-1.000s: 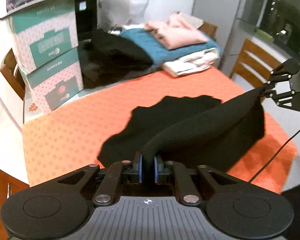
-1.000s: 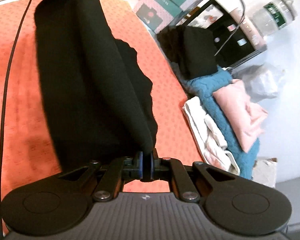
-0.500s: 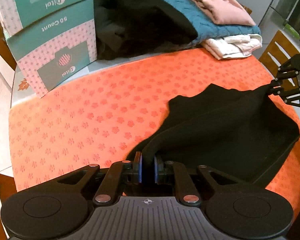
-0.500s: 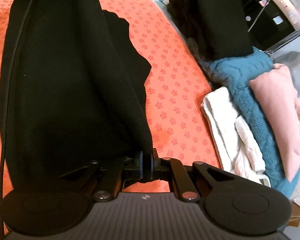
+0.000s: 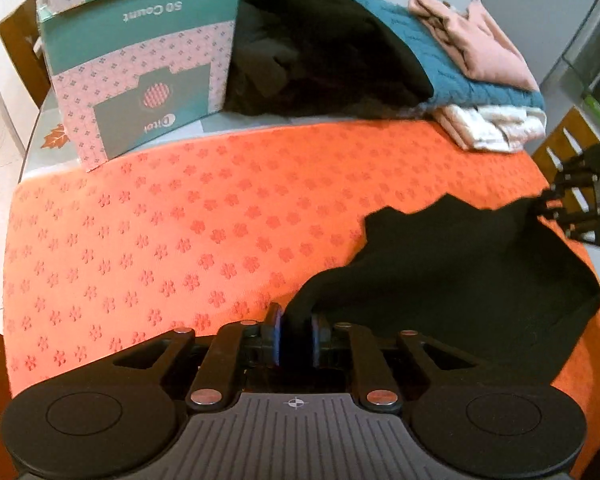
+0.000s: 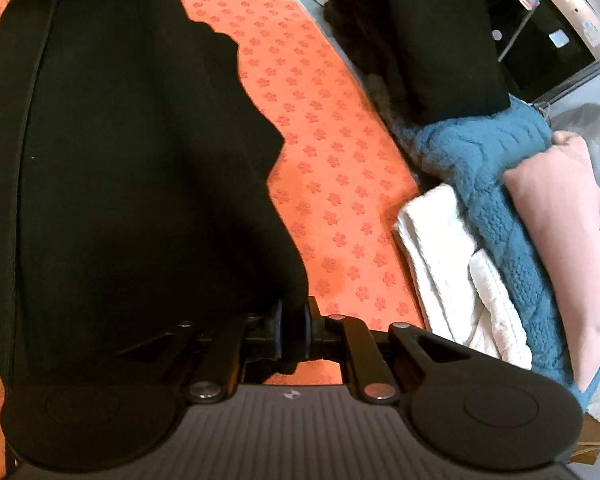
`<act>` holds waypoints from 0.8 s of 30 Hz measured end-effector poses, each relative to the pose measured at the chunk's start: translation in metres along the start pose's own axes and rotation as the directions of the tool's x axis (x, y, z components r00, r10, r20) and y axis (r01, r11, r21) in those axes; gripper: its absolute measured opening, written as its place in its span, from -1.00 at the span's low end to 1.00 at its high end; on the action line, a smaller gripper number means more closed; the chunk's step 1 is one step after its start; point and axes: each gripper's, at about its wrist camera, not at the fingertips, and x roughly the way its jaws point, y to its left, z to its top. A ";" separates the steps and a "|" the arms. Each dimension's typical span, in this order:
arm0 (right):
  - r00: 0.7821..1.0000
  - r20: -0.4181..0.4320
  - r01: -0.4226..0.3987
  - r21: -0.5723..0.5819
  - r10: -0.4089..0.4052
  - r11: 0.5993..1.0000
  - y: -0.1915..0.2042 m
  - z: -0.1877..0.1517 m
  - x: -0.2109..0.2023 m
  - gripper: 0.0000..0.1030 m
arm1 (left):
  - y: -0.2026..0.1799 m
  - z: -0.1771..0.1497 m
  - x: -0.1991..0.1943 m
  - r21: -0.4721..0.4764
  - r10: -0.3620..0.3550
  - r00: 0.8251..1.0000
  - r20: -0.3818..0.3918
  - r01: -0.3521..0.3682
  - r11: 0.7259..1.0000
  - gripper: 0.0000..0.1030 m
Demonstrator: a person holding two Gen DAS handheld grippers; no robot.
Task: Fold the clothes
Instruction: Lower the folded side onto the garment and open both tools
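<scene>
A black garment [image 5: 460, 276] lies spread over the right part of the orange patterned mat [image 5: 180, 232]. My left gripper [image 5: 296, 334] is shut on one corner of it, low over the mat's front edge. In the right wrist view the same black garment [image 6: 132, 184] fills the left half, and my right gripper [image 6: 291, 336] is shut on another corner. The right gripper [image 5: 580, 200] also shows at the far right of the left wrist view, pinching the cloth's far corner. The cloth sags between the two grips.
Two teal and pink cartons [image 5: 140, 76] stand stacked at the back left. A dark heap of clothes [image 5: 320, 52] lies behind the mat. Beside it sits a pile of folded items: teal knit [image 5: 452, 68], pink garment [image 5: 480, 44], white cloth [image 5: 492, 128]. A wooden chair [image 5: 560, 148] stands at the right.
Both grippers have come down and drawn the black garment toward the mat's right front. It hung high a second ago and now lies mostly flat.
</scene>
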 end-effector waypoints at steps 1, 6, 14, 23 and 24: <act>1.000 0.002 0.018 0.012 -0.018 1.000 0.001 0.000 -0.001 -0.71 | 0.001 -0.001 -0.002 -0.021 -0.008 1.000 0.014 0.008 1.000 -0.60; 0.987 0.034 0.151 0.153 -0.157 0.977 -0.002 -0.003 -0.026 -0.43 | 0.007 0.000 -0.030 -0.102 0.014 0.996 0.091 -0.005 0.995 -0.57; 0.982 0.075 0.128 0.422 -0.175 0.898 0.022 -0.001 -0.086 -0.35 | -0.009 -0.022 -0.082 -0.161 0.060 0.986 0.153 -0.035 0.986 -0.57; 0.994 0.097 -0.010 0.584 -0.057 0.812 0.073 -0.013 -0.094 -0.35 | -0.059 -0.068 -0.079 -0.045 0.021 0.993 0.112 -0.016 0.999 -0.51; 0.995 0.090 -0.012 0.593 -0.051 0.805 0.077 -0.015 -0.089 -0.35 | -0.062 -0.072 -0.073 -0.037 0.032 0.995 0.096 -0.029 0.999 -0.51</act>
